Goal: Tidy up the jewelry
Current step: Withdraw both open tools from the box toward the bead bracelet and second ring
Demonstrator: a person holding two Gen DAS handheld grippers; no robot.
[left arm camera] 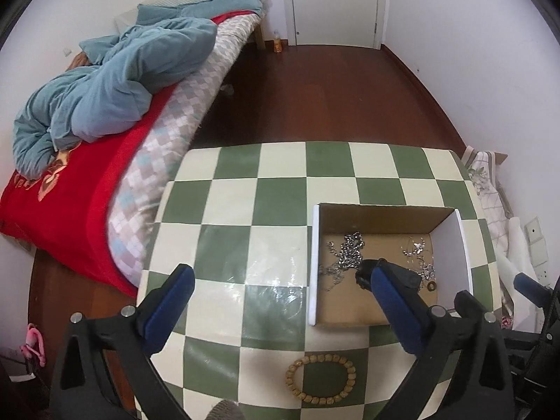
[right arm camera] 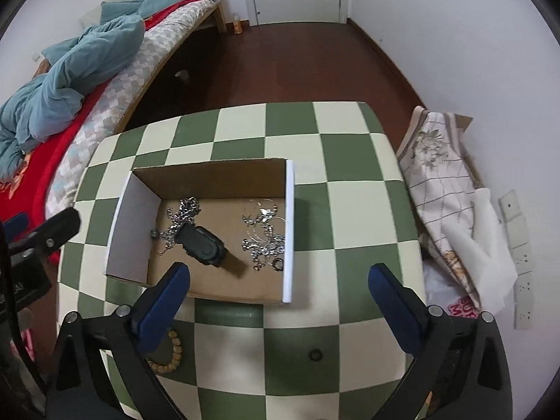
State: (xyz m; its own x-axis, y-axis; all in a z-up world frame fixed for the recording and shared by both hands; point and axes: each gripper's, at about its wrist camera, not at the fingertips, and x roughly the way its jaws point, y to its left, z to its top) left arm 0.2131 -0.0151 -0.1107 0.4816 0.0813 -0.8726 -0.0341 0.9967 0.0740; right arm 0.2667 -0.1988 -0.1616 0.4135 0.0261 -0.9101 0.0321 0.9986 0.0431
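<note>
An open cardboard box (left arm camera: 465, 241) (right arm camera: 136, 217) stands on the green-and-cream checkered table (left arm camera: 245, 231) (right arm camera: 350, 210). It holds a silver chain (left arm camera: 346, 252) (right arm camera: 182, 213), a tangle of silver jewelry (left arm camera: 420, 255) (right arm camera: 262, 238), a small dark ring (left arm camera: 431, 285) (right arm camera: 278, 263) and a black case (right arm camera: 203, 245) (left arm camera: 364, 273). A wooden bead bracelet (left arm camera: 320, 378) (right arm camera: 171, 350) lies on the table in front of the box. A small dark ring (right arm camera: 315, 354) lies on the table near my right gripper. My left gripper (left arm camera: 283, 280) is open and empty above the table. My right gripper (right arm camera: 280, 280) is open and empty at the box's near edge.
A bed with a red cover and blue duvet (left arm camera: 105, 87) (right arm camera: 70, 63) stands left of the table. Folded cloth and white bags (right arm camera: 448, 189) (left arm camera: 490, 192) lie on the floor to the right. Dark wooden floor (left arm camera: 332, 98) stretches to a white door (left arm camera: 336, 0).
</note>
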